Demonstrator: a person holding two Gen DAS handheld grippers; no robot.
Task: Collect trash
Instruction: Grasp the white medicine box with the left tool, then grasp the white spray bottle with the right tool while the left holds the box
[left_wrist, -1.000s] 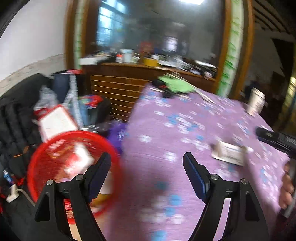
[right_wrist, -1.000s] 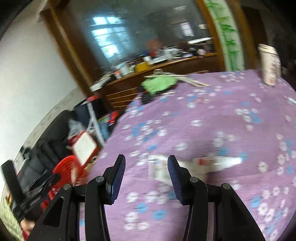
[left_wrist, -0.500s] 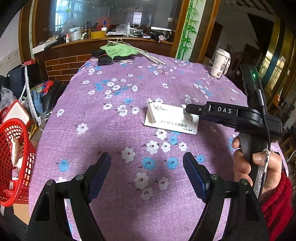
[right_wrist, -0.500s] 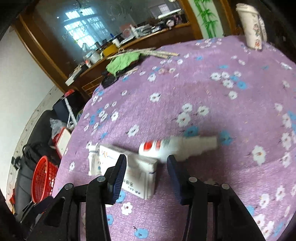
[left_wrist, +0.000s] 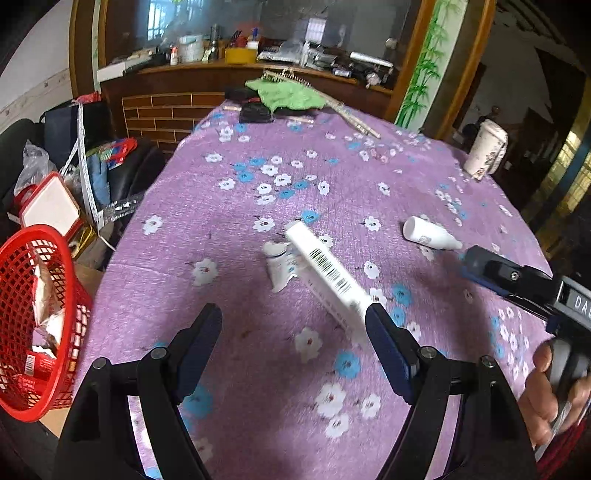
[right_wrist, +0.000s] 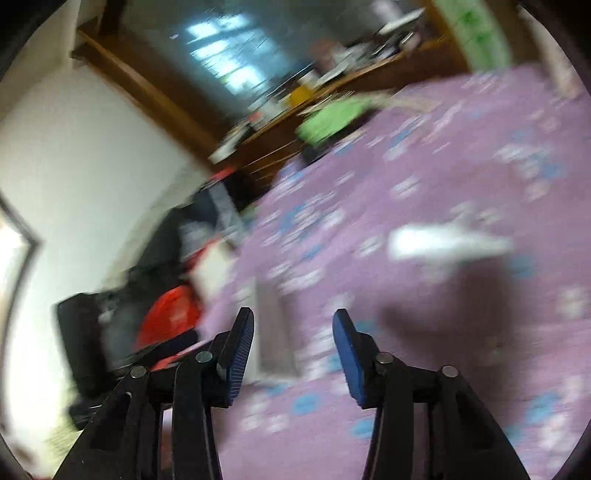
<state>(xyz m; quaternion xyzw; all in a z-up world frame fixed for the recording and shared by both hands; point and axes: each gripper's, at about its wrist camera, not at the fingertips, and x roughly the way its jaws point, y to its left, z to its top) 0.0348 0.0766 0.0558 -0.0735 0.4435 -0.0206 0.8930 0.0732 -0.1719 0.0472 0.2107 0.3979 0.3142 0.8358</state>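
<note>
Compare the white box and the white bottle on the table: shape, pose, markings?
Shape: the box is long and flat-sided; the bottle is round and tapers to a narrow tip.
Pose: the box is tipped up on a long edge, its near end by the left gripper's right finger; the bottle lies on its side, apart from the box.
Markings: the box shows a barcode; none can be seen on the bottle.
Shared: both white, both on the purple floral cloth.

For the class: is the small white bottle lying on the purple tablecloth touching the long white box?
Apart. The left wrist view shows bare tablecloth between the bottle and the box.
</note>
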